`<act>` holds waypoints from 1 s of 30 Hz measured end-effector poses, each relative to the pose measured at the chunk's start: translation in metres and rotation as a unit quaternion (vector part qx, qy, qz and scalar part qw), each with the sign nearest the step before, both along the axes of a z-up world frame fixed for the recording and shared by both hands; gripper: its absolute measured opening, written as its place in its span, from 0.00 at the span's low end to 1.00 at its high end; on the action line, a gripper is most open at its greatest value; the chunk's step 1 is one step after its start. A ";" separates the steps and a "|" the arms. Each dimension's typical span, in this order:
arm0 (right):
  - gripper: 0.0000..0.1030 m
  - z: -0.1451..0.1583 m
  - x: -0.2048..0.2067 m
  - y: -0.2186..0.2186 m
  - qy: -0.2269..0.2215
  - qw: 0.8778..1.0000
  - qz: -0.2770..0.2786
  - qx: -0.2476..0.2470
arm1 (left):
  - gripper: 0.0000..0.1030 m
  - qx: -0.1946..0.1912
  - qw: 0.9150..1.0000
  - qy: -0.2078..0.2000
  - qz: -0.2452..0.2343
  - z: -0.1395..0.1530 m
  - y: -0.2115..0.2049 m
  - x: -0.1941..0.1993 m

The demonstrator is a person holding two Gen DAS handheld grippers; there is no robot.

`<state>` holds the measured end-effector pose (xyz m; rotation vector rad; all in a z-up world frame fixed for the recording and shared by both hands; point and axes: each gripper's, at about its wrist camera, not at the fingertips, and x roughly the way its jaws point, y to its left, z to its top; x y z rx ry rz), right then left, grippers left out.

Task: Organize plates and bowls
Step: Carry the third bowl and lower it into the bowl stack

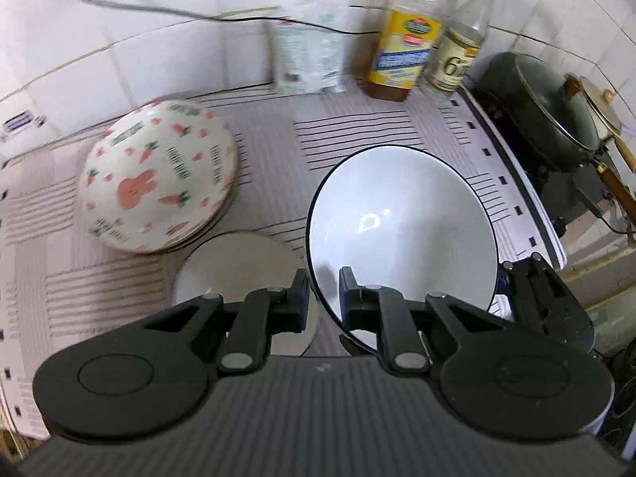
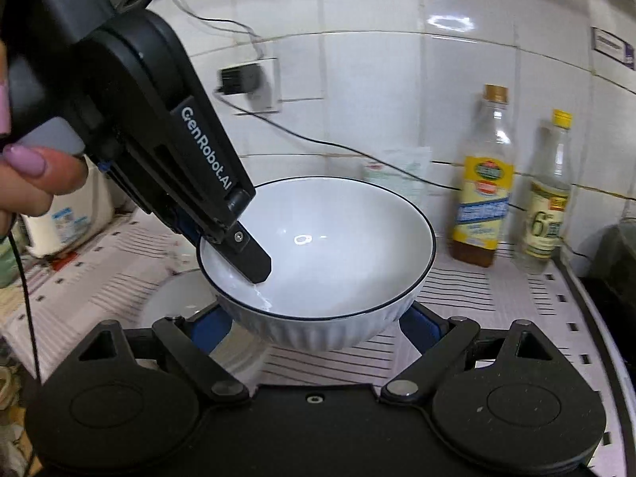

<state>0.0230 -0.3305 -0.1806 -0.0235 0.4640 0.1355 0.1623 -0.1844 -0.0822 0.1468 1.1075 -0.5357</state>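
Two grippers meet on one white bowl [image 2: 330,254] with a thin dark rim line and a ribbed outer wall. Nearest in the right wrist view, the right gripper [image 2: 318,324] has its jaws spread wide on either side of the bowl's lower body, its blue pads close against the ribbed wall; whether they press on it cannot be told. The left gripper [image 1: 324,298] comes in from the left side of that view and pinches the bowl's near-left rim, one finger [image 2: 250,256] lying inside the bowl and the other outside. In the left wrist view its jaws are closed on the rim, and the bowl is tilted with its opening toward the camera. A hand [image 2: 28,175] with pink-painted nails holds the left gripper's body.

Just below and left of the bowl, a plain white plate [image 1: 238,262] lies flat on the striped mat [image 1: 357,139]. Farther left on the mat sits a stack of plates topped by a carrot-and-rabbit patterned plate [image 1: 159,175].

Against the far tiled wall stand a yellow-labelled bottle [image 2: 483,190] of amber liquid, a clear bottle [image 2: 546,198] with a yellow cap beside it, and a blurred pale packet [image 1: 310,47]. To the far right, a dark lidded wok [image 1: 544,107] rests on the stove. A plugged-in black adapter [image 2: 238,79] sits on a wall socket.
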 end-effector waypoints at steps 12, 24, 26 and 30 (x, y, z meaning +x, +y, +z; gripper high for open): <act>0.91 -0.008 0.012 0.038 0.033 0.995 0.090 0.022 | 0.13 0.044 0.998 0.010 0.053 -0.026 0.047 -0.001; 0.91 -0.028 0.030 0.059 0.061 0.993 0.104 -0.014 | 0.16 0.082 0.995 0.016 0.061 -0.054 0.048 0.007; 0.91 -0.030 0.034 0.063 0.070 0.992 0.104 -0.023 | 0.16 0.085 0.994 0.016 0.067 -0.057 0.048 0.008; 0.91 -0.032 0.040 0.071 0.076 0.990 0.105 -0.052 | 0.16 0.091 0.993 0.014 0.073 -0.063 0.048 0.011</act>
